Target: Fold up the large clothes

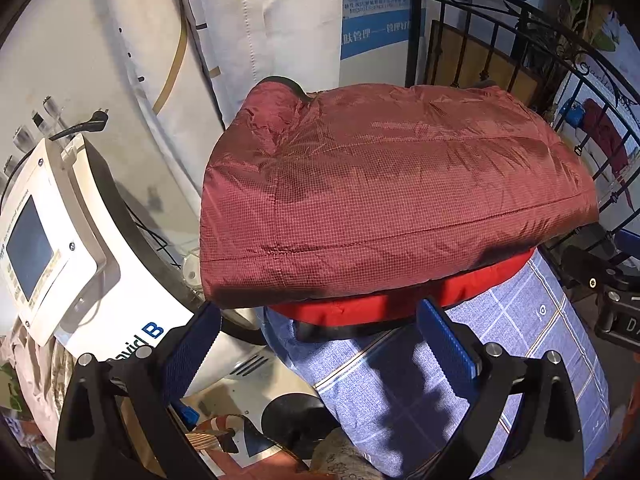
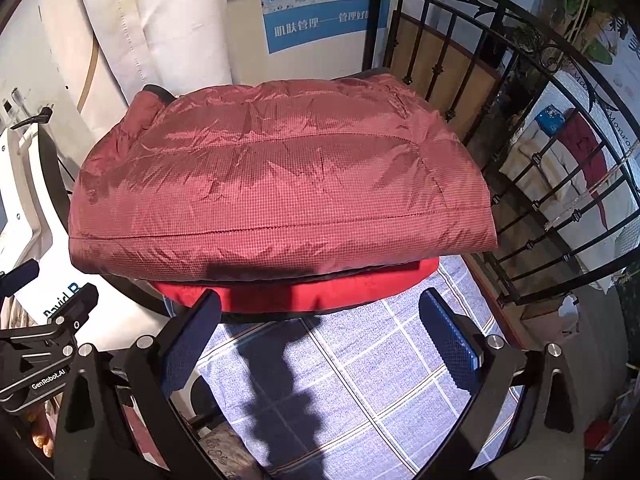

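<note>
A dark red padded jacket [image 1: 380, 184] [image 2: 272, 184] lies folded into a thick bundle on a blue checked cloth [image 1: 520, 340] [image 2: 360, 368]. A brighter red layer [image 1: 400, 300] [image 2: 320, 288] shows under its near edge. My left gripper [image 1: 320, 332] stands open just short of that near edge, holding nothing. My right gripper [image 2: 320, 328] is also open in front of the bundle, its blue fingers [image 2: 448, 336] apart over the checked cloth. In the left wrist view, the right gripper's body [image 1: 612, 292] shows at the right edge.
A white machine with a screen [image 1: 60, 248] stands close on the left. A black iron railing [image 2: 520, 140] curves along the right and back. White fabric rolls [image 2: 160, 20] and a blue poster [image 2: 320, 4] stand against the wall behind.
</note>
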Tool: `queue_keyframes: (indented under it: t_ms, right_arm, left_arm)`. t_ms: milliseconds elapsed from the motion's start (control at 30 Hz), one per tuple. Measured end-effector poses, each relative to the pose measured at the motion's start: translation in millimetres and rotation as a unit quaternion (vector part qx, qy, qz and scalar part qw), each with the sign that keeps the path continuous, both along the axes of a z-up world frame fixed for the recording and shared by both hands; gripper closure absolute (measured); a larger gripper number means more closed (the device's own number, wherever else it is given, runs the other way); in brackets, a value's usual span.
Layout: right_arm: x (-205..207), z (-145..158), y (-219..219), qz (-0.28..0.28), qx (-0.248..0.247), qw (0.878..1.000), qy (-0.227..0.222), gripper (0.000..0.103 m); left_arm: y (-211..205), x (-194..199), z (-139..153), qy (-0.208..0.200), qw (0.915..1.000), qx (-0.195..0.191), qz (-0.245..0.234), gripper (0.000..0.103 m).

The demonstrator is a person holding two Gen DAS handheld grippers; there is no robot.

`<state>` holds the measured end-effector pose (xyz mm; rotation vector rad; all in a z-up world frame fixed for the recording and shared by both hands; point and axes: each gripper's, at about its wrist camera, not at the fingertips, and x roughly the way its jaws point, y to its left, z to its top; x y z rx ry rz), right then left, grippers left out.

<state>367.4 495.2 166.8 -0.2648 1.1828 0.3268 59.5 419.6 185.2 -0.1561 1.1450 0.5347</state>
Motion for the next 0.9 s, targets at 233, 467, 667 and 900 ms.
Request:
queue_keyframes:
  t_ms: [233, 467, 667, 900]
  right_arm:
    - [0.7, -1.6, 0.4, 0.000, 0.000, 1.000, 0.000, 0.005]
    - [0.6, -3.0, 1.3, 0.000, -0.001, 1.000, 0.001, 0.005]
    - [0.2, -3.5, 1.4, 0.000, -0.001, 1.000, 0.001, 0.005]
    - [-0.2, -4.0, 2.8, -0.001, -0.002, 1.000, 0.001, 0.005]
  left_arm:
    - [0.5, 0.3, -0.5, 0.000, 1.0000, 0.000, -0.001, 0.006]
    - [0.6, 0.4, -0.4, 0.000, 1.0000, 0.000, -0.001, 0.006]
    - [0.5, 0.2, -0.3, 0.000, 1.0000, 0.000, -0.002, 0.006]
    - [-0.1, -1.1, -0.4, 0.000, 1.0000, -0.001, -0.002, 0.006]
